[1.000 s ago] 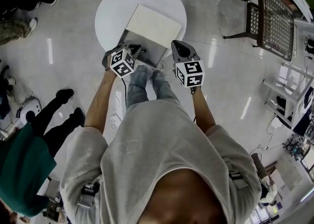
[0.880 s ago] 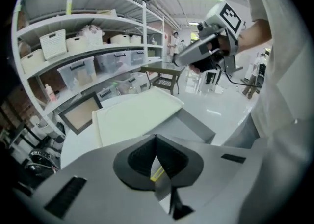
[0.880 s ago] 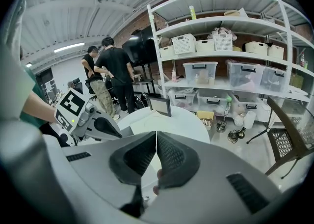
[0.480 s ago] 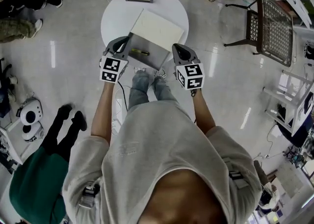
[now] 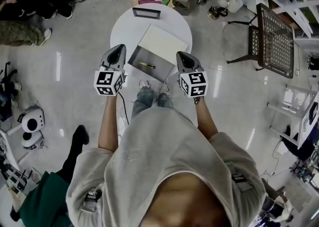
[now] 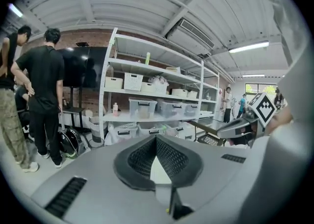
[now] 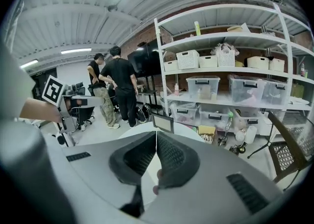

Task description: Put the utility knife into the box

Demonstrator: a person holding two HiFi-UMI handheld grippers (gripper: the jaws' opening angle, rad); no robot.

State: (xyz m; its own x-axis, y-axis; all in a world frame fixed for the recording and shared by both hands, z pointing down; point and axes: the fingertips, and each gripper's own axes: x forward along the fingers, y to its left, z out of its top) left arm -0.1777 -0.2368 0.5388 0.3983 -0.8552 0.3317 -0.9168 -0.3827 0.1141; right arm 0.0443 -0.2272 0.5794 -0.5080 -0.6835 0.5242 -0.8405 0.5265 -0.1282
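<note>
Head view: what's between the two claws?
The open box, with the utility knife lying inside it. The head view shows this.

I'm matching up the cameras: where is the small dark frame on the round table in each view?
Head view: frame, top centre, far edge of round table.
Left gripper view: not in it.
Right gripper view: frame at picture centre.
Shared landmark: person in camouflage trousers.

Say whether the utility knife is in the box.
In. The head view shows the utility knife lying inside the open box.
</note>
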